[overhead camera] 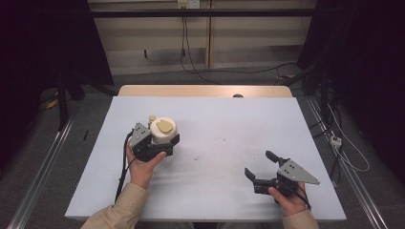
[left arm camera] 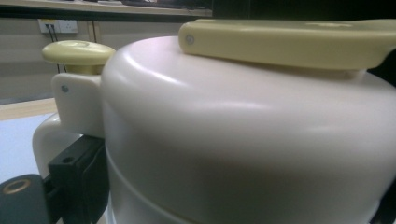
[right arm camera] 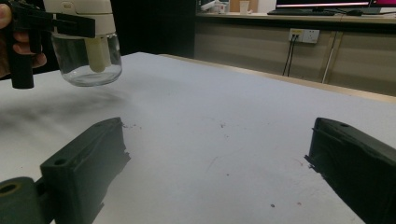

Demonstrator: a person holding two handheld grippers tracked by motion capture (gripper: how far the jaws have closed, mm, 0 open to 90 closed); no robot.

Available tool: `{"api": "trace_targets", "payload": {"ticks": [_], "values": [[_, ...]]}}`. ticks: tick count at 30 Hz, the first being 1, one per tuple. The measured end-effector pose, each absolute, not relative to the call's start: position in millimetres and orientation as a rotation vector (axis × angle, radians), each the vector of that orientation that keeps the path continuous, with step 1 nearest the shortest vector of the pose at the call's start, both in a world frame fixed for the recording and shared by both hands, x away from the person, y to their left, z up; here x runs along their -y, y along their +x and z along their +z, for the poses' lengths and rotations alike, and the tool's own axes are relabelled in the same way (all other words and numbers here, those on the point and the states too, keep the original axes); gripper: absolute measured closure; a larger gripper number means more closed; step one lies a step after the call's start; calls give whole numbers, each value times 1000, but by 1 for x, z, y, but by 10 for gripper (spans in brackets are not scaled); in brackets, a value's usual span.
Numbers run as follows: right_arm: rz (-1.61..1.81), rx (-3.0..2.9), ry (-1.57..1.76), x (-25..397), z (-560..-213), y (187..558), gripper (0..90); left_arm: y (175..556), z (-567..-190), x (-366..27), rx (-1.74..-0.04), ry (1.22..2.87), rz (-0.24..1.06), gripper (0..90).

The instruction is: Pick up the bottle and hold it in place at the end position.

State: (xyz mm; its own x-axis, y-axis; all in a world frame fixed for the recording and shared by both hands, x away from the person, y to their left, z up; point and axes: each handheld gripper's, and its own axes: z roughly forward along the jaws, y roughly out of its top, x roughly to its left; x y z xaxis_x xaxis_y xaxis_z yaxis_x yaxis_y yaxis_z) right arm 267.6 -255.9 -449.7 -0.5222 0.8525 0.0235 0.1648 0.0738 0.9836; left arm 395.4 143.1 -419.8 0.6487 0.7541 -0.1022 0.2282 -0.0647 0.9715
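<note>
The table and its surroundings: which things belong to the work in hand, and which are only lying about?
In the work:
- cream-topped glass jar, lifted off the table
- left gripper, shut on it
- right gripper, open, waiting

Lying about:
- small dark specks on the table
- cables on the floor
- wall socket

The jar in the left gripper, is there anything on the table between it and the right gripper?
Nothing visible. The jar sits clamped in the left gripper, and only bare table with small dark specks lies between it and the open right gripper.
</note>
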Motion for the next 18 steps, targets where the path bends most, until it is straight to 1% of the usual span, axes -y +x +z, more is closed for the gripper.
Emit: {"api": "trace_targets", "payload": {"ticks": [18], "values": [[1484,-1756,1012,258,-450,267,33,401,-418,-129,-799,1629,518,63]]}}
